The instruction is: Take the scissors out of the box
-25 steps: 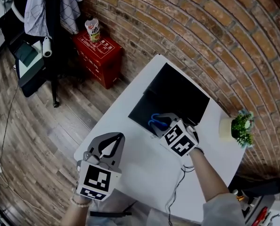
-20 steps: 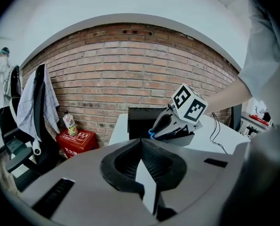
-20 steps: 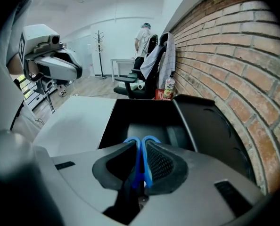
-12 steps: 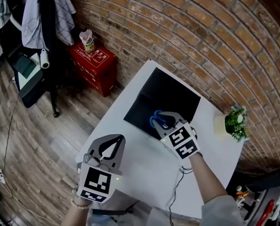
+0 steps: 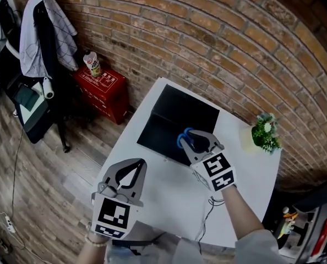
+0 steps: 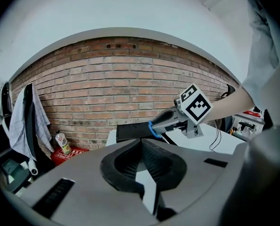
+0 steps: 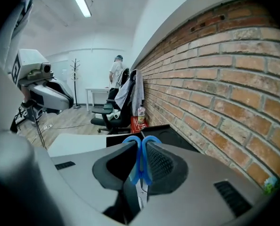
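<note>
Nearest, at 7 o'clock in the head view, the left gripper (image 5: 131, 170) hangs over the near left corner of the white table (image 5: 169, 205). Its own view shows the left gripper (image 6: 141, 141) with its jaws drawn together at the tips, and nothing sits between the ribbed pads.

Farther in, at about 1 o'clock from it, the right gripper (image 5: 195, 138) reaches forward from the person's forearm. Its jaws are clamped on the blue handles of the scissors (image 5: 184, 140). In the right gripper view the handle loops of the scissors (image 7: 141, 147) stick up between the pads of the right gripper (image 7: 141, 161), and the metal blades run back below them. The scissors are held over the near right corner of the black box (image 5: 174, 120), which lies open on the far half of the table. Whether the blades clear the box rim cannot be told.

At 3 o'clock from the box, a small potted plant (image 5: 261, 134) stands near the table's right edge. On the floor at 10 o'clock from the table sits a red crate (image 5: 102, 88) with a bottle (image 5: 92, 64) on top, against the brick wall (image 5: 218, 43). At 9 o'clock from the crate, a chair (image 5: 34, 100) has a cloth draped over it.
</note>
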A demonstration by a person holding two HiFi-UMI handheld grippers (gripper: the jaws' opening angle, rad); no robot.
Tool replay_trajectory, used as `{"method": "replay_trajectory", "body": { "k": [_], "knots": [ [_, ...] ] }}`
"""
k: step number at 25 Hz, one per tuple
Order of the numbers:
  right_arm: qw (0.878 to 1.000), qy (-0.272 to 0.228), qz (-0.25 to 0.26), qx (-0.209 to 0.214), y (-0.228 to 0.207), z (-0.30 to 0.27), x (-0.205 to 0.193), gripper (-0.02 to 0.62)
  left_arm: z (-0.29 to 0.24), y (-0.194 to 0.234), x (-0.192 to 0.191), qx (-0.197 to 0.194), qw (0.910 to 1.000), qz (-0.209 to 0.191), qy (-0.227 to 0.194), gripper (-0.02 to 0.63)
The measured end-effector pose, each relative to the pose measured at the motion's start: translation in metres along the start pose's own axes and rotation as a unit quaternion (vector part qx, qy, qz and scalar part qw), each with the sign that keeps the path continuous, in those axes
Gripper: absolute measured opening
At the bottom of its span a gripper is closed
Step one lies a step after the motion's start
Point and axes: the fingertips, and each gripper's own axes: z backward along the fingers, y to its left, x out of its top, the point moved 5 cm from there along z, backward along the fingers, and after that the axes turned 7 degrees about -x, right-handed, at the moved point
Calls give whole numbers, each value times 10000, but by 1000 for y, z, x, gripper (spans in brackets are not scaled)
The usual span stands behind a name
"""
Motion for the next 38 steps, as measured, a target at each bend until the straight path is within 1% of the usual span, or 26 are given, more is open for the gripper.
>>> {"method": "replay_trajectory", "body": {
  "k": [4,8,12,15,19,24,27,31,38],
  "knots": [
    [9981,-320,-342,-399,-9,36,8,89,6,-11,14,-83,9999,-81,-74,18],
    [9931,-630,-590,-797,-18,78,13,91,11,-24,30,-192,9995,-175,-182,18],
    [9857,-868,-876,-1148,-25,119,15,90,13,-38,46,-315,9986,-338,-259,18],
    [9783,-1033,-1113,-1412,-26,147,13,89,16,-48,60,-409,9973,-442,-412,18],
    [9721,-1187,-1145,-1670,-22,184,11,89,22,-64,73,-481,9958,-561,-540,18],
    [9616,-1395,-1291,-1980,-15,221,11,91,29,-80,81,-590,9941,-716,-562,18],
    [9591,-1473,-1225,-2083,-9,237,12,91,37,-89,85,-621,9931,-744,-665,18],
    [9574,-1505,-1229,-2135,-1,252,11,91,43,-99,88,-682,9922,-803,-665,18],
    [9560,-1506,-1355,-2122,14,266,6,91,49,-107,95,-662,9919,-771,-765,18]
  ]
}}
